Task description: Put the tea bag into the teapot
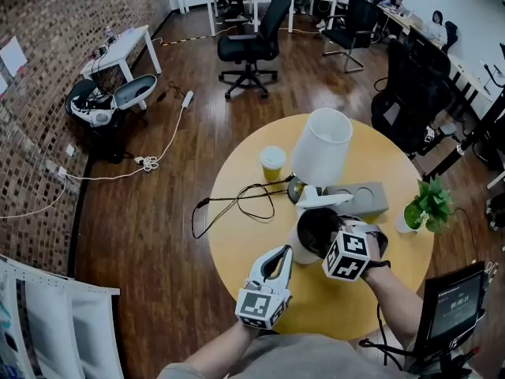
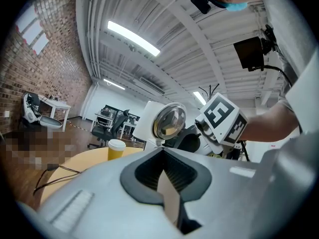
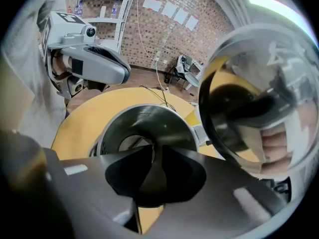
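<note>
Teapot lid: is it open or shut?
Open. The shiny lid is tipped up beside the teapot, and the teapot's round mouth is uncovered.

Teapot (image 1: 316,231) stands on the table (image 1: 245,235) before the lamp (image 1: 322,144).

The right gripper's (image 3: 153,156) fingers (image 3: 179,176) are matt dark rubber. Beyond them the teapot (image 3: 149,121) is brushed metal. To their right its lid (image 3: 259,83) is glossy, mirror-like. The table (image 3: 94,118) is smooth wood.

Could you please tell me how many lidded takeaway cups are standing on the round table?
1: a yellow cup with a white lid, near the far edge of the table, just left of the white lampshade. Another could be hidden behind the lampshade.
</note>
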The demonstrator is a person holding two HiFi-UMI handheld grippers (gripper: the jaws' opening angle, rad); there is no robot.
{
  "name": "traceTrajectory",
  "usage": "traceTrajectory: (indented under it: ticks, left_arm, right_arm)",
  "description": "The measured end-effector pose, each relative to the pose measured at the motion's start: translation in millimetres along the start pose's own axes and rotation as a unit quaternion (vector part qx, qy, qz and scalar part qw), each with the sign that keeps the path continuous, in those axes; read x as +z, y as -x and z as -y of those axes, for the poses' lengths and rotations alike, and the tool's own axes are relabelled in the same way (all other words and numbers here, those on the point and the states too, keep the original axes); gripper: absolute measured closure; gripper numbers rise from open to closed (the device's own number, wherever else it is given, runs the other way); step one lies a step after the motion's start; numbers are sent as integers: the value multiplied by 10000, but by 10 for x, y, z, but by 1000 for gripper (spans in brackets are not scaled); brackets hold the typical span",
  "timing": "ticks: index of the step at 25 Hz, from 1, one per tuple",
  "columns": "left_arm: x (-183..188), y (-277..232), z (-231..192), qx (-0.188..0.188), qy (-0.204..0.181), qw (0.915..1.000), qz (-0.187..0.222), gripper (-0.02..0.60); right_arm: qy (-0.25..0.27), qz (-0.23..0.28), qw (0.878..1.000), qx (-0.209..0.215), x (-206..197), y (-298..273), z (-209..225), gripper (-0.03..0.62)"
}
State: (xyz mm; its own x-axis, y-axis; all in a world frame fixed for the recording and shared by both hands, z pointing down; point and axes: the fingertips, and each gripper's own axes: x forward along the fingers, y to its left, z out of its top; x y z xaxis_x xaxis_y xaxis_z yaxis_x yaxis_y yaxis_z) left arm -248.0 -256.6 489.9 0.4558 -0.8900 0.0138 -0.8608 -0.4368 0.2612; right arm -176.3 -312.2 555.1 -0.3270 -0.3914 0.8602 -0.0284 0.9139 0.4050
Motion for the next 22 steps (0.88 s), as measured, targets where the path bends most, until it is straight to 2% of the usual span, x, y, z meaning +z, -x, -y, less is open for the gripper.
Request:
traceTrajectory:
  ticks: [4, 7, 10, 14, 18, 20, 22]
  left_arm:
    - [148, 76, 88, -137, -104, 9999, 15, 578]
    - [200, 125, 134, -226, -206, 9995, -37, 578]
    - [211, 109, 217, -282, -333, 9990, -62, 578]
    - [248, 105, 460, -323, -458, 9984, -74, 578]
    - [289, 54, 800, -299, -647, 9975, 3, 578]
    - [304, 57, 996, -228, -685, 9974, 20, 578]
    - [303, 60, 1195, -143, -694, 9975, 15, 578]
  right_arm:
    - [-620, 419, 9966, -340, 62, 173, 39, 547]
    - [-1186, 855, 9874, -605, 111, 319, 50, 581]
    - [-1689, 1314, 9734, -817, 93, 496, 74, 588]
    - [-2317, 1952, 9484, -938, -4, 783, 32, 588]
    - [-2787, 2552, 9217, -872, -181, 1053, -62, 588]
    - [-2867, 2725, 9151, -778, -279, 1164, -155, 588]
    - [-2816, 2832, 9139, -724, -377, 1285, -243, 588]
